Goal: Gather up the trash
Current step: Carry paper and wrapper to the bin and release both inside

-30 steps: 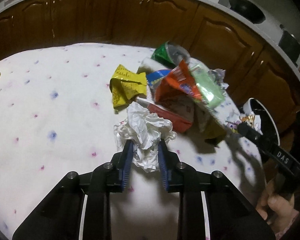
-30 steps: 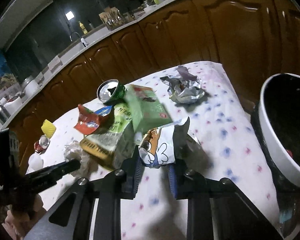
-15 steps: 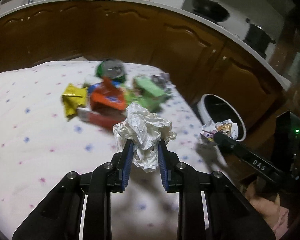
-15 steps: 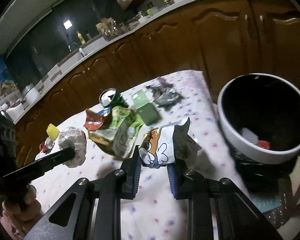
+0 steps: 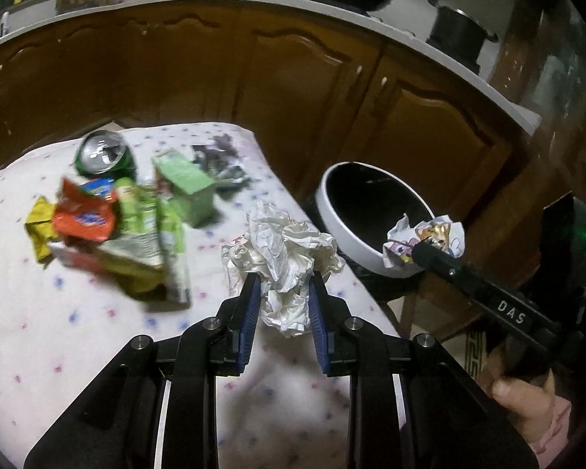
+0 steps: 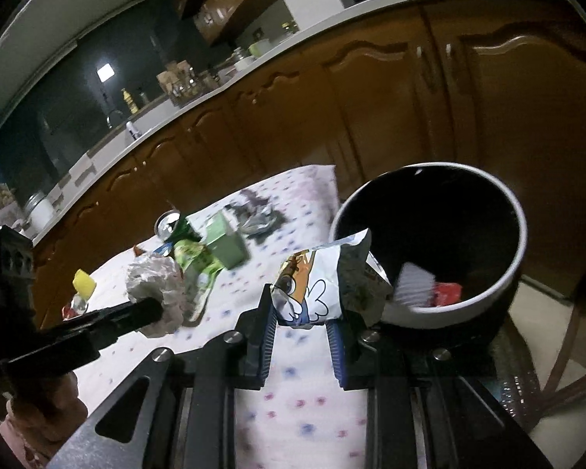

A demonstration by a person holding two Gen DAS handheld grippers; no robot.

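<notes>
My left gripper [image 5: 283, 285] is shut on a crumpled white paper ball [image 5: 281, 258] and holds it above the table's right end. It also shows in the right wrist view [image 6: 156, 293]. My right gripper [image 6: 301, 312] is shut on a white cartoon snack wrapper [image 6: 320, 285] at the near rim of the white bin [image 6: 504, 199]. In the left wrist view the wrapper [image 5: 426, 240] hangs over the bin's rim [image 5: 343, 230]. The bin holds a red scrap [image 6: 445, 293] and a white piece.
A trash pile lies on the dotted tablecloth [image 5: 97, 332]: green can [image 5: 101, 154], green carton [image 5: 183, 187], orange wrapper [image 5: 84, 221], yellow wrapper [image 5: 39, 230], foil wrapper [image 5: 222, 164]. Brown cabinets [image 5: 312, 78] stand behind. The bin sits off the table's right end.
Both grippers moved right toward the bin, each still holding its piece. The snack wrapper went from above the table to the bin's rim. The paper ball is nearer the table's right end.
</notes>
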